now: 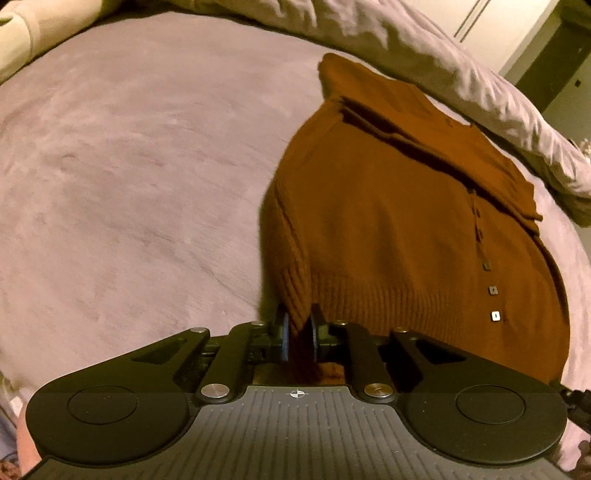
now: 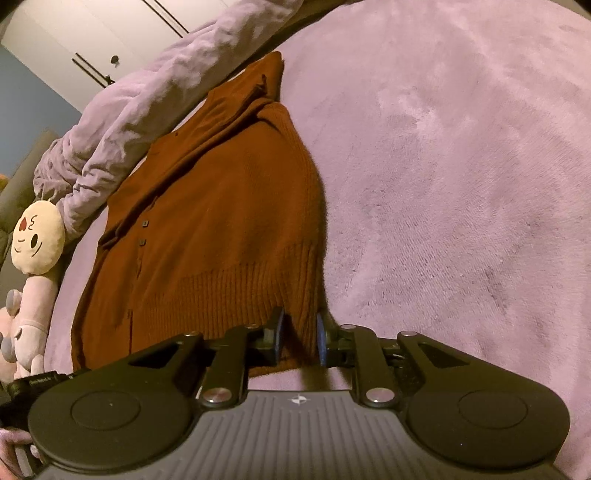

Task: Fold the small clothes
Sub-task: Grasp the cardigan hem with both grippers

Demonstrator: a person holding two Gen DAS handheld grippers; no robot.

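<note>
The left tool (image 1: 298,334) pinches the rust cardigan (image 1: 406,206) at one ribbed hem corner; the right tool (image 2: 300,338) grips the other. The cardigan lies on the bed (image 1: 129,166). Uneven lifting could skew the fold or slip the knit free.

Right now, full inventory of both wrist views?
cardigan: one, rust-brown knit with buttons, flat on the bed, ribbed hem nearest the cameras
blanket: one, pinkish plush, covering the bed
duvet: one, pale and rumpled, along the far edge
plush toy: one, cream face, beside the duvet
wardrobe doors: white, background
left gripper: shut on the hem's left corner
right gripper: shut on the hem's right corner
</note>
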